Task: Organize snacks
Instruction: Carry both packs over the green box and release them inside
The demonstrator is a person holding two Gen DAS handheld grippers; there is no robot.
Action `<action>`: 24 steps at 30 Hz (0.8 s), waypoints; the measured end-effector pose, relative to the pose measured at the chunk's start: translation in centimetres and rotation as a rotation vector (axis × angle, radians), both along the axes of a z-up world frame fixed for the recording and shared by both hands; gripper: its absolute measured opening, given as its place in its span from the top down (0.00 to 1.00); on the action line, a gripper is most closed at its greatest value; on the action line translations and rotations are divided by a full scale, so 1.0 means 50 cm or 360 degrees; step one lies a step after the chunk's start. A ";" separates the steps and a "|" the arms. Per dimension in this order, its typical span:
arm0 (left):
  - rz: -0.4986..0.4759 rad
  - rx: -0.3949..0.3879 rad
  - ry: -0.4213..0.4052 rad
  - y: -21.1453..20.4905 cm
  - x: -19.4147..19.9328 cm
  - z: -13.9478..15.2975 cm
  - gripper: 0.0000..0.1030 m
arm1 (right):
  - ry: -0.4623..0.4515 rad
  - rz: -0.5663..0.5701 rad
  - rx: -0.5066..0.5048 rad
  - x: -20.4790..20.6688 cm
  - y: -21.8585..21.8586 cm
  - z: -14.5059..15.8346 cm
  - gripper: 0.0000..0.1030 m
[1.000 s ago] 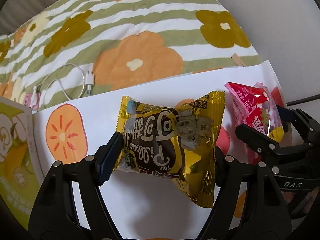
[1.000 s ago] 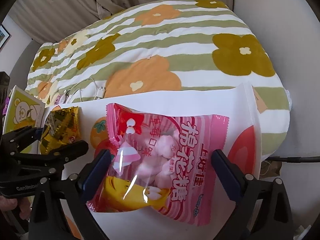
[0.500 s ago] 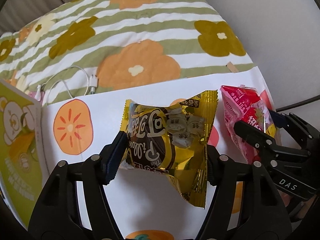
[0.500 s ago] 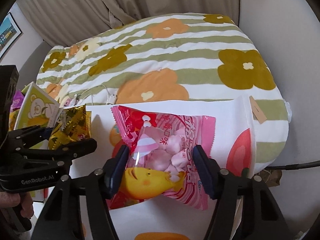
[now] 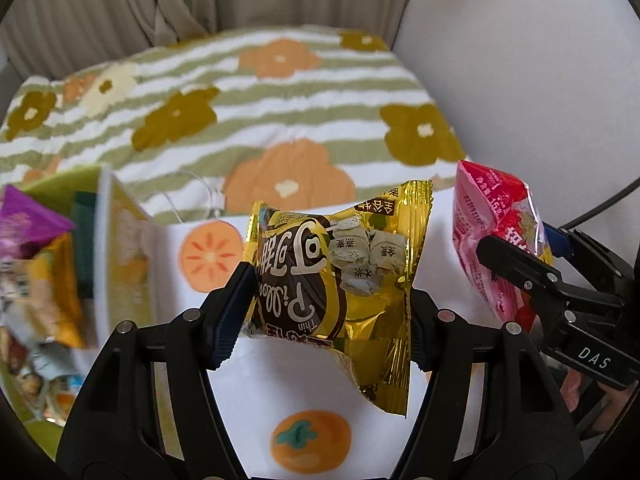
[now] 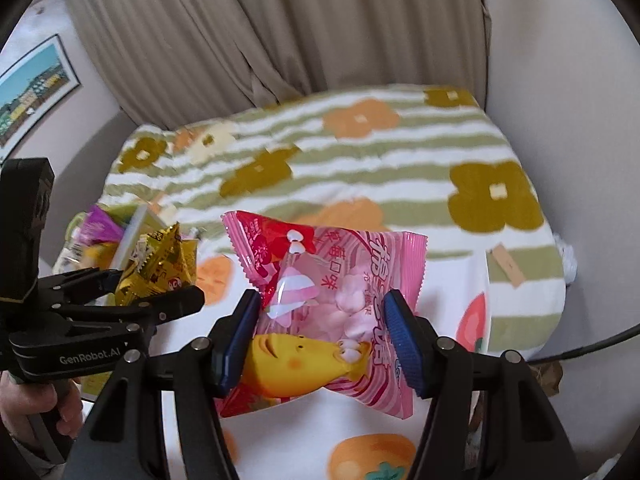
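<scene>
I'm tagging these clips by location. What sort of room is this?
Probably a bedroom at home: a flower-patterned quilt spread over what looks like a bed, beige curtains behind it, and a framed picture on the wall.

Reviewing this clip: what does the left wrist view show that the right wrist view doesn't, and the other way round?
Only the left wrist view shows the gold packet's front print and the snack pieces pictured on it, plus the orange fruit print below it.

Only the right wrist view shows the framed picture on the wall, the person's hand and the pink packet's printed front.

Both show the left hand-held gripper shut on the gold packet, the right hand-held gripper shut on the pink packet, the flowered bedspread, the curtain and the box of snacks.
</scene>
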State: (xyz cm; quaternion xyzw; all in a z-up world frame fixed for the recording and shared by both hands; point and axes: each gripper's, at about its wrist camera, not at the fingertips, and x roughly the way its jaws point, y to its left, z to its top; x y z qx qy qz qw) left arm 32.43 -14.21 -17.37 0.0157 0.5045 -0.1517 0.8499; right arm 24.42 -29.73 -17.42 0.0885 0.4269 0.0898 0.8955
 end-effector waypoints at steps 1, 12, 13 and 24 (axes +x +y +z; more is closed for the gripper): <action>0.0000 -0.0026 -0.0023 0.020 -0.012 0.020 0.39 | -0.0028 0.0018 0.0009 -0.010 0.018 0.022 0.43; 0.0142 0.0026 -0.0269 0.321 -0.152 0.171 0.39 | -0.0232 0.0171 0.0151 -0.099 0.264 0.147 0.43; 0.0154 0.0036 -0.0277 0.349 -0.162 0.176 0.39 | -0.0239 0.0178 0.0169 -0.106 0.295 0.153 0.43; 0.0228 0.0204 -0.0189 0.608 -0.213 0.111 0.39 | -0.0184 0.0199 0.0218 -0.144 0.525 0.128 0.43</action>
